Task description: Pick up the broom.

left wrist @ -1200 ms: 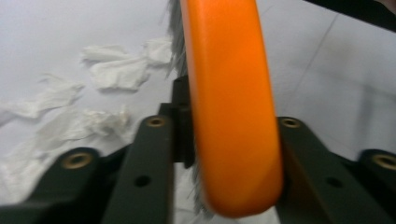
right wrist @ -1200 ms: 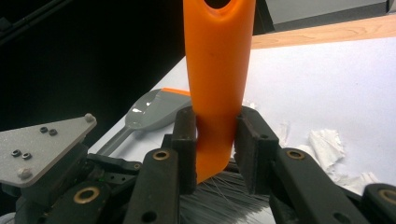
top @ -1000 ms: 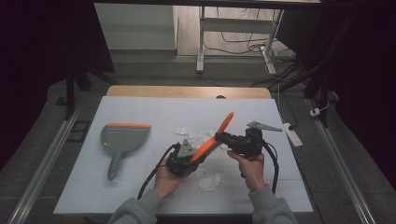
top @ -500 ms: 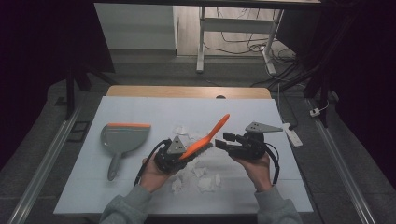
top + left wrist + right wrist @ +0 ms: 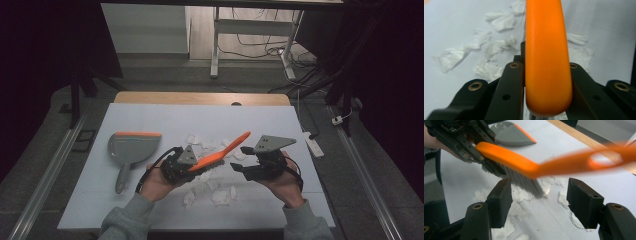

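Now my left tongs (image 5: 192, 172) clamp the orange brush (image 5: 220, 154), grey bristles down, above the paper scraps (image 5: 210, 187); my right tongs (image 5: 239, 159) have just been opening, empty.

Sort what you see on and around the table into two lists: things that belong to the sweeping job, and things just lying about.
Belong to the job:
- orange plastic hand brush with grey bristles, clamped in the left gripper
- grey plastic dustpan with orange edge
- torn scraps of white paper
- right gripper, jaws just opened, nothing between them

Lying about:
- white power strip beside the table
- white metal desk frame behind
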`<state>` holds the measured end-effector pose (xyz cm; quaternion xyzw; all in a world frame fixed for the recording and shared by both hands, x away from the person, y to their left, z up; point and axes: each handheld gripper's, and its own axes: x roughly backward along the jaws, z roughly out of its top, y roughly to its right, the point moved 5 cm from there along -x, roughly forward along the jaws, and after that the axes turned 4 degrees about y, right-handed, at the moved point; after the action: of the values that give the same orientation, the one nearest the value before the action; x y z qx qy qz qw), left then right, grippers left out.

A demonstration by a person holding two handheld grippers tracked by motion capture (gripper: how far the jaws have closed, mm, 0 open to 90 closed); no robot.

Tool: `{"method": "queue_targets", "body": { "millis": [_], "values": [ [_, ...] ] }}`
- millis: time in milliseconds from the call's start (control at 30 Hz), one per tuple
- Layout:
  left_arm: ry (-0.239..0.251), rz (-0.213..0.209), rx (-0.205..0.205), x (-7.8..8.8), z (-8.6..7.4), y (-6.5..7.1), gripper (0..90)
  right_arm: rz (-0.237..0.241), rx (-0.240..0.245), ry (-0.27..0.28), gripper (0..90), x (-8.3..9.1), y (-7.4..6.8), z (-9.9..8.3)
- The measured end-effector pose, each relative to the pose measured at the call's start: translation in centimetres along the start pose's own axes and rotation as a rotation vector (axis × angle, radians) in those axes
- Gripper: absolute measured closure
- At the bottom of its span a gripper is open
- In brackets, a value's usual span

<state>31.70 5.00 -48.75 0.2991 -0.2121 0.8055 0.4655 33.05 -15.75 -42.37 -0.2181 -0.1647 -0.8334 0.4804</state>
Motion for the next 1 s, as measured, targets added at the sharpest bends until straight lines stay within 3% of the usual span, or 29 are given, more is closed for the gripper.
{"method": "queue_targets", "body": {
  "millis": [133,267,367,400,567,667,767,900,1000],
  "values": [
    [-0.071,-0.038,-0.049,-0.9,0.0,0.9,78.5,0.018,0.056,-0.024,37.2,-0.4,-0.9,0.3],
    [-0.093,-0.053,-0.076,-1.3,0.0,1.4,78.5,0.019,0.11,-0.077,36.3,-0.9,-1.4,0.2],
    [-0.114,-0.068,-0.112,-1.7,0.1,2.1,78.5,0.046,0.187,-0.178,33.2,-2.2,-2.2,-0.7],
    [-0.135,-0.074,-0.149,-2.0,0.1,2.6,78.5,0.055,0.198,-0.205,33.1,-2.5,-2.4,-1.0],
    [-0.154,-0.083,-0.189,-2.3,0.2,3.3,78.4,0.075,0.223,-0.285,33.3,-3.7,-2.8,-2.0],
    [-0.147,-0.084,-0.195,-2.3,0.2,3.4,78.4,0.109,0.235,-0.332,41.5,-4.4,-2.9,-2.8],
    [-0.145,-0.09,-0.195,-2.3,0.2,3.3,78.4,0.114,0.261,-0.376,48.6,-4.8,-3.0,-3.4],
    [-0.148,-0.104,-0.208,-2.5,0.1,3.5,78.3,0.089,0.336,-0.434,60.1,-5.6,-3.5,-4.2],
    [-0.155,-0.109,-0.219,-2.5,0.0,3.5,78.1,0.105,0.35,-0.452,63.0,-5.8,-3.6,-4.5]
  ]
}}
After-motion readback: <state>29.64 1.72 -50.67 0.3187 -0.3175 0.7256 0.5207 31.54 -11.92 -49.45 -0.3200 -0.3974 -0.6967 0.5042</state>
